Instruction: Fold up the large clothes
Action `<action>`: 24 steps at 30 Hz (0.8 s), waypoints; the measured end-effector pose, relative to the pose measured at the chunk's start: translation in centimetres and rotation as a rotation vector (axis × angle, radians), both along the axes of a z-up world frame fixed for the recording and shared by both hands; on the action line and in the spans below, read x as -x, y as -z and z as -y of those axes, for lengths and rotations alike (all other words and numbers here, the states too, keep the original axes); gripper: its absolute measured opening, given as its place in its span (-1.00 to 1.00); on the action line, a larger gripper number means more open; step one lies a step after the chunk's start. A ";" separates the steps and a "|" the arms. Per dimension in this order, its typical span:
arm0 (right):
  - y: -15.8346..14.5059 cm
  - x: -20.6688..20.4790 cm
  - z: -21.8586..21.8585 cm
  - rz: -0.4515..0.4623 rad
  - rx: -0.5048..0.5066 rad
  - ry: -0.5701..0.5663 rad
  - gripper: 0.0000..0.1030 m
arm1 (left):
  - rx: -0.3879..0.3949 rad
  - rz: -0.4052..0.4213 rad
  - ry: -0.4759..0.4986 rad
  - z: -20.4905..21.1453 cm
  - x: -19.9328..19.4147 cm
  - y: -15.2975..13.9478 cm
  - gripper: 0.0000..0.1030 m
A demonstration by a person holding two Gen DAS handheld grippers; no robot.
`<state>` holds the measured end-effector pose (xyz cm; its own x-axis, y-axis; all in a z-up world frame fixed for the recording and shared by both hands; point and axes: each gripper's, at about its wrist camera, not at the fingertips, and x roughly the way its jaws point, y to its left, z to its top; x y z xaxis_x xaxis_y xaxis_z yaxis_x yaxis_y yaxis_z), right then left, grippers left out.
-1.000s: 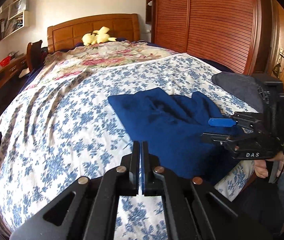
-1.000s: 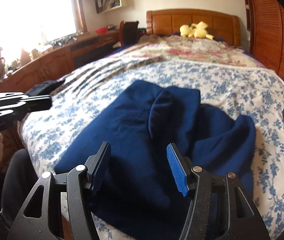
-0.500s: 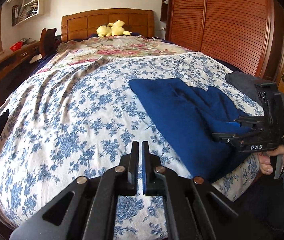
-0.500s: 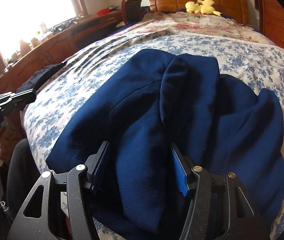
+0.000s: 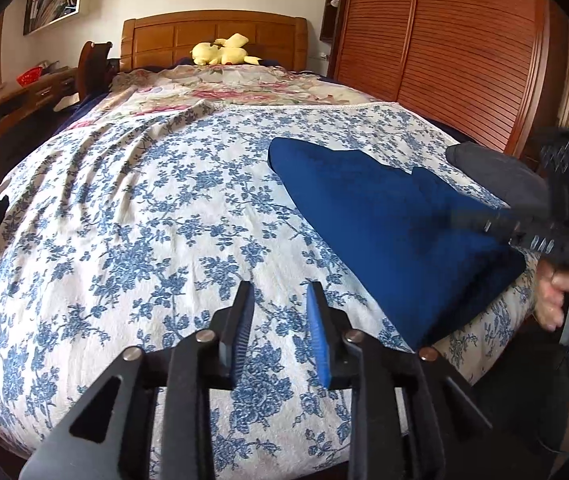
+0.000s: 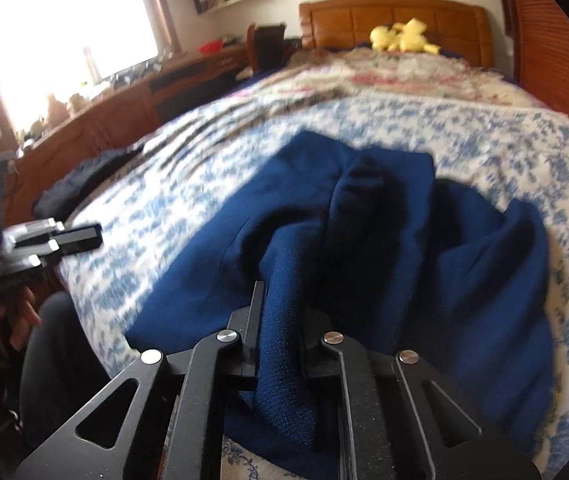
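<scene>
Garment, a navy blue one (image 6: 424, 264), lies rumpled on the blue-floral bedspread (image 5: 132, 240), centre to lower right of the right wrist view and at right of centre in the left wrist view. Right gripper (image 6: 280, 320) at bottom centre of its view has just been closing; jaws now pinch a raised ridge of the navy fabric, cloth bunched betw. them. Left gripper (image 5: 278, 320) at bottom centre of its view has just been opening; jaws stand apart w/ nothing betw. them, only bedspread behind, garment off to its right. Yellow plush toy (image 5: 224, 50) sits by the wooden headboard (image 5: 212, 36) at top centre. Dark grey cloth (image 5: 496, 168) at right edge, beside the garment
</scene>
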<state>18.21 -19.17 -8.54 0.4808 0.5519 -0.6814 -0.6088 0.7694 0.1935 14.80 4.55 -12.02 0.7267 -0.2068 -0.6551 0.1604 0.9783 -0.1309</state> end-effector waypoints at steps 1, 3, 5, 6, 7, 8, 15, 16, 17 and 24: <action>-0.9 0.2 0.1 0.024 0.002 0.007 -0.86 | 0.001 0.000 0.008 0.2 0.0 -0.1 -0.44; -3.1 0.5 0.9 0.079 0.008 0.025 -0.87 | 0.001 0.004 0.026 0.8 -0.1 -0.2 -0.40; -5.3 0.8 2.0 0.132 0.024 0.043 -0.87 | 0.001 0.007 0.046 1.5 -0.1 -0.4 -0.37; -6.2 1.0 2.7 0.158 0.039 0.058 -0.87 | 0.002 0.009 0.055 1.8 -0.1 -0.5 -0.35; -7.0 1.2 3.7 0.176 0.056 0.071 -0.87 | 0.003 0.009 0.072 2.3 -0.2 -0.5 -0.35; -7.7 1.4 4.9 0.197 0.072 0.096 -0.87 | 0.004 0.010 0.081 2.6 -0.2 -0.6 -0.34; -3.5 0.7 11.4 0.093 0.233 0.255 -0.77 | 0.007 0.009 0.131 4.6 -0.4 -0.5 -0.32; -2.7 0.6 11.8 0.076 0.242 0.269 -0.71 | 0.006 0.009 0.138 4.8 -0.3 -0.5 -0.32; -2.2 0.8 12.1 0.066 0.245 0.280 -0.63 | 0.005 0.010 0.140 5.0 -0.2 -0.6 -0.32; -4.2 1.8 12.4 0.126 0.229 0.346 0.01 | 0.010 0.034 0.144 5.4 0.5 -1.4 -0.31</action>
<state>16.36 -31.54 -4.33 0.6982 0.1852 -0.6915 -0.3156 0.9466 -0.0651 14.29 -0.82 -10.61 0.7104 -0.3172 -0.6283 0.3038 0.9434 -0.1328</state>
